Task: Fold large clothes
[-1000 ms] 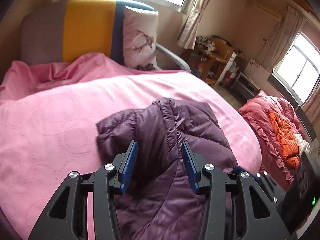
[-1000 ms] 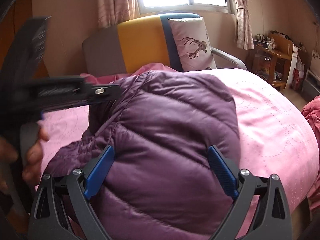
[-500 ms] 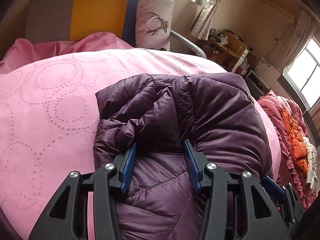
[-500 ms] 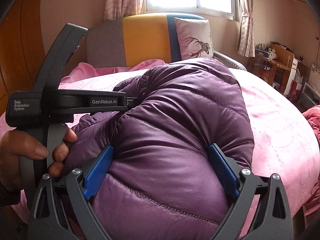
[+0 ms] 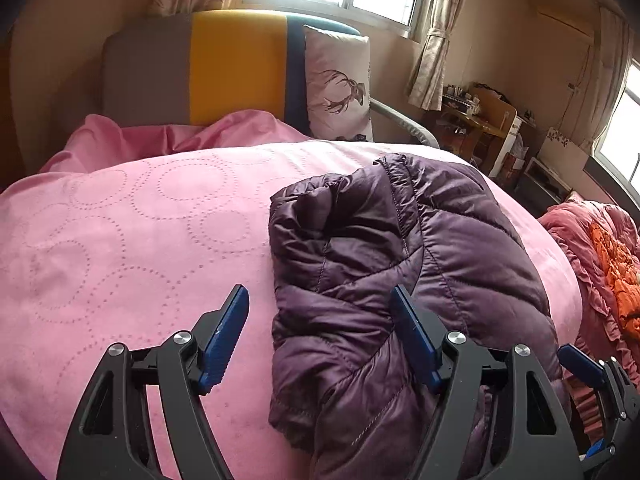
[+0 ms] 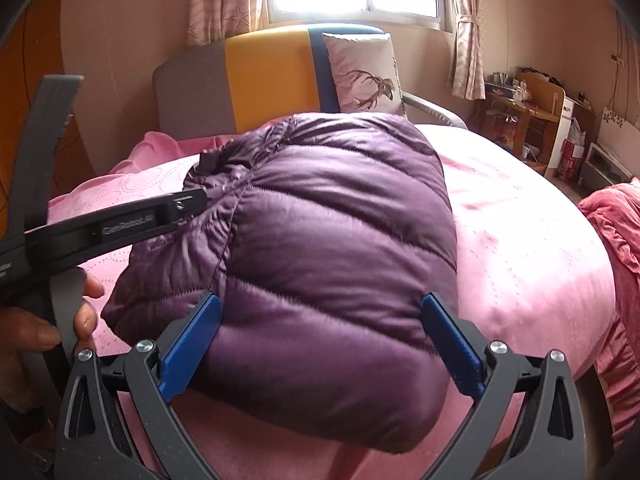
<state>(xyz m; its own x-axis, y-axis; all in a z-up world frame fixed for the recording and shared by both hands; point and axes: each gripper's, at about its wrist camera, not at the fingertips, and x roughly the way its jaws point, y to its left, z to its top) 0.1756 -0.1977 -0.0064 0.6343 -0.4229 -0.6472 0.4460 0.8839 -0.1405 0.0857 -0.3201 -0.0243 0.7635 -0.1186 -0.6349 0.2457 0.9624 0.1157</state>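
Pink bed (image 5: 132, 240) with the purple down jacket (image 5: 400, 264) bundled into a thick packet at centre-right of the frame: the folding looks close to done.

At lower left of the left-wrist view the left gripper (image 5: 316, 332) has just been opening its jaws; it stands wide, one pad over bare bedspread and the other over the jacket's edge, gripping nothing. At mid-frame the packet's near-left corner still looks puffy and rumpled, so I'd guess some pressing flat or a last tuck remains. In the right-wrist view the right gripper (image 6: 320, 344) is spread wide around the jacket's near end without visibly pinching it. Behind stand a grey-and-yellow headboard (image 5: 224, 68) and a deer pillow (image 5: 340, 84); a red quilt (image 5: 600, 248) lies at far right, well clear. Nothing blocks the work.
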